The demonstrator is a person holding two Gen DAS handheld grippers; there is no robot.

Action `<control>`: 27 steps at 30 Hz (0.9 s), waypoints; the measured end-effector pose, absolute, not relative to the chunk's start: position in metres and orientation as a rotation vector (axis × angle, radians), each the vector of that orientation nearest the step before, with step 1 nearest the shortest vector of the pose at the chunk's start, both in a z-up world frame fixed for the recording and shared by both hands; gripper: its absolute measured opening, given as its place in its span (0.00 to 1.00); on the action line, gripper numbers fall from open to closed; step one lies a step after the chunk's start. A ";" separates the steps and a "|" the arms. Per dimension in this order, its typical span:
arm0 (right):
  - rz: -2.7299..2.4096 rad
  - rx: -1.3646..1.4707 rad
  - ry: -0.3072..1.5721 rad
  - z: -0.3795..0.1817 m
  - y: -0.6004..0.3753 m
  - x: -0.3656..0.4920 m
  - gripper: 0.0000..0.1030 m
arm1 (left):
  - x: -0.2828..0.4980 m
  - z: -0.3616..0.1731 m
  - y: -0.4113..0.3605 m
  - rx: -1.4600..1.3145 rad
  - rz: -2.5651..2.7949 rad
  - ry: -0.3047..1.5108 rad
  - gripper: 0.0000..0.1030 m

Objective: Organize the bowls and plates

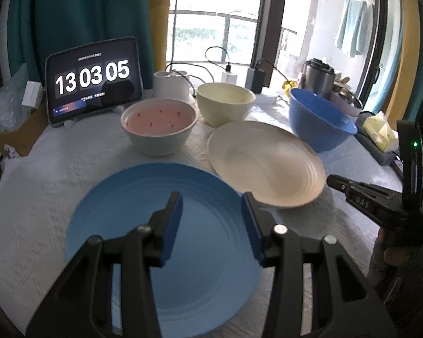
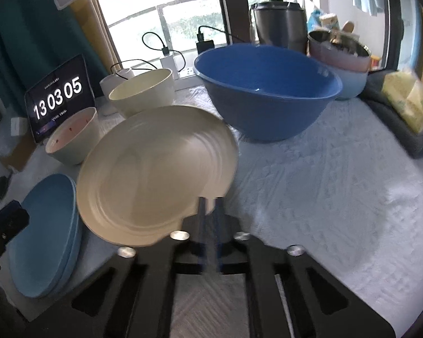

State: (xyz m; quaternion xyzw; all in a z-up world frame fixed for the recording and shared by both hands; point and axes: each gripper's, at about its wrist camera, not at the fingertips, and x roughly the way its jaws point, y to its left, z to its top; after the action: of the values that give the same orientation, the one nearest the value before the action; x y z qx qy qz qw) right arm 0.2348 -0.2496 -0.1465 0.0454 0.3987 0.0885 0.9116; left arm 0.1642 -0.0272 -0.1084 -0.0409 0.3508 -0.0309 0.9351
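Note:
A blue plate point(image 1: 166, 225) lies on the white cloth under my left gripper point(image 1: 211, 211), which is open and empty just above it. My right gripper point(image 2: 210, 211) is shut on the near rim of a cream plate point(image 2: 155, 177) and holds it tilted above the cloth; the plate also shows in the left wrist view point(image 1: 265, 163). Behind stand a pink-lined bowl point(image 1: 159, 128), a cream bowl point(image 1: 225, 102) and a large blue bowl point(image 1: 321, 121). The blue plate shows at the left of the right wrist view point(image 2: 45, 239).
A tablet clock point(image 1: 93, 81) stands at the back left beside a cardboard box point(image 1: 19, 132). Chargers and cables point(image 1: 228, 76), a steel pot point(image 1: 318, 76) and a tissue pack point(image 1: 380, 132) line the back and right edges.

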 end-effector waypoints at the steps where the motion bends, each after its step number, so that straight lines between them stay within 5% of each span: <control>1: 0.180 0.093 0.819 -0.146 -0.252 0.232 0.02 | 0.162 -0.107 -0.030 -0.079 -0.068 0.714 0.44; 20: 0.214 0.226 0.845 -0.147 -0.268 0.220 0.04 | 0.153 -0.104 -0.039 -0.070 -0.082 0.700 0.44; 27: 0.222 0.268 0.855 -0.149 -0.264 0.239 0.25 | 0.166 -0.110 -0.026 -0.092 -0.067 0.709 0.44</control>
State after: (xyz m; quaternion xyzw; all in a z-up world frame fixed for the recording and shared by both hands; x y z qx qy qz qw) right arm 0.2389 -0.2640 -0.1492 0.1292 0.4126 0.1069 0.8953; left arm 0.1660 -0.0259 -0.1098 -0.0450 0.3467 -0.0326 0.9363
